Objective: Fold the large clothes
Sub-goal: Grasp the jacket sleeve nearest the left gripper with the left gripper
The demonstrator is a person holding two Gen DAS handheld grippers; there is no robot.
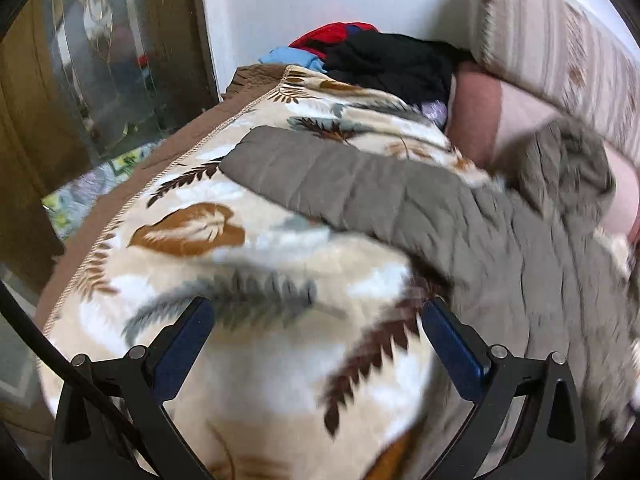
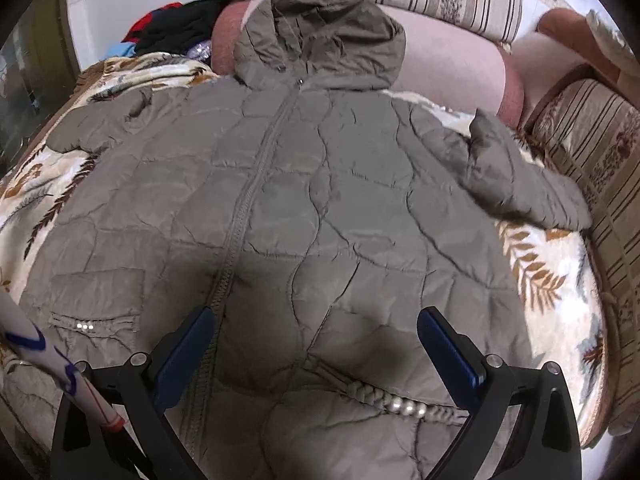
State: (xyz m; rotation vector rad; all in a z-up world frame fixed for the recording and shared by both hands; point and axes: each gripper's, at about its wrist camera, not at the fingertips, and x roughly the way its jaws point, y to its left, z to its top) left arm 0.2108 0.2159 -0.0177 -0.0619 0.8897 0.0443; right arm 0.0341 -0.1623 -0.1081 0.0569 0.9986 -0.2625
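Two views to go on, so left wrist first. The left gripper (image 1: 316, 344) has its fingers (image 1: 188, 344) spread wide with nothing between them, hovering over the leaf-print blanket (image 1: 192, 240) that covers the sofa. The grey quilted jacket (image 1: 500, 240) lies off to the right, and its sleeve (image 1: 320, 184) stretches flat across the blanket toward the left edge. At the far end there's a pile of clothes (image 1: 384, 60), black, red and blue, waiting by the wall. This view is pretty motion-blurred, so fine detail is iffy.

Right wrist view: the right gripper (image 2: 316, 344) is also spread open and empty, sitting low over the jacket's hem. The jacket is laid out front side up, zipper (image 2: 256, 184) closed, hood (image 2: 320, 40) up against the pink bolster (image 2: 452, 60). The other sleeve (image 2: 520, 176) is bunched up near the striped cushion (image 2: 592, 168).

My guess is nothing's folded yet and the sleeves come first. For a puffy jacket like this I'd pinch each sleeve near the cuff, get a proper bite of the padding so it doesn't slip, and lay it straight across the chest. Flatten that bunched sleeve before folding, otherwise the bundle ends up lumpy. Then bring the hem up toward the hood.
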